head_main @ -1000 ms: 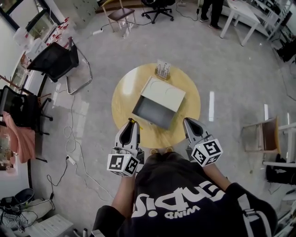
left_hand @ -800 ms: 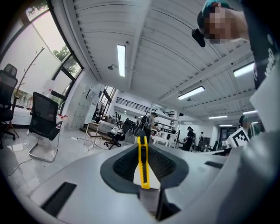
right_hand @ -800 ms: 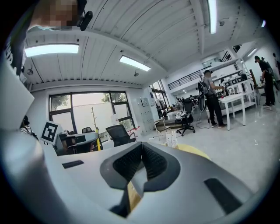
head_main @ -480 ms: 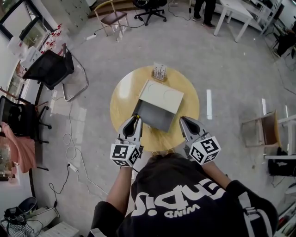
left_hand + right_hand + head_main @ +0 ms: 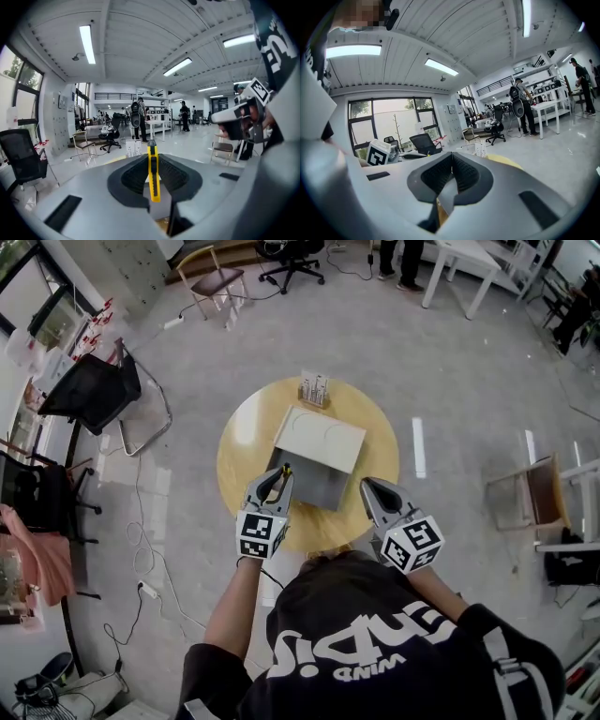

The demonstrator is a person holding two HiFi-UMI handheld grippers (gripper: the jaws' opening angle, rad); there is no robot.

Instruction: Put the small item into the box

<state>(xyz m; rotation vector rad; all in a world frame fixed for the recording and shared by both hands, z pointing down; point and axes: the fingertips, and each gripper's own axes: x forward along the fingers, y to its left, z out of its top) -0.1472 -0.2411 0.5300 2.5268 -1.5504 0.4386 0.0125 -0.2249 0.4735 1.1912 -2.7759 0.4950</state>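
Note:
An open box point(image 5: 309, 482) with a grey inside and a white raised lid point(image 5: 320, 439) sits on the round yellow table point(image 5: 240, 442). My left gripper point(image 5: 282, 474) is shut on a yellow utility knife point(image 5: 285, 470), its tip over the box's near left edge. In the left gripper view the knife point(image 5: 153, 174) stands upright between the jaws of that gripper point(image 5: 153, 161). My right gripper point(image 5: 367, 486) hovers at the box's near right corner. Its jaws meet with nothing between them in the right gripper view point(image 5: 451, 165).
A small white holder point(image 5: 314, 388) stands at the table's far edge behind the box. Chairs point(image 5: 94, 390) stand on the floor to the left, a wooden chair point(image 5: 536, 493) to the right. People stand by white tables point(image 5: 469, 263) far back.
My left gripper has moved forward with the knife, from the table's near edge to the box's near left edge. The right gripper has edged forward a little.

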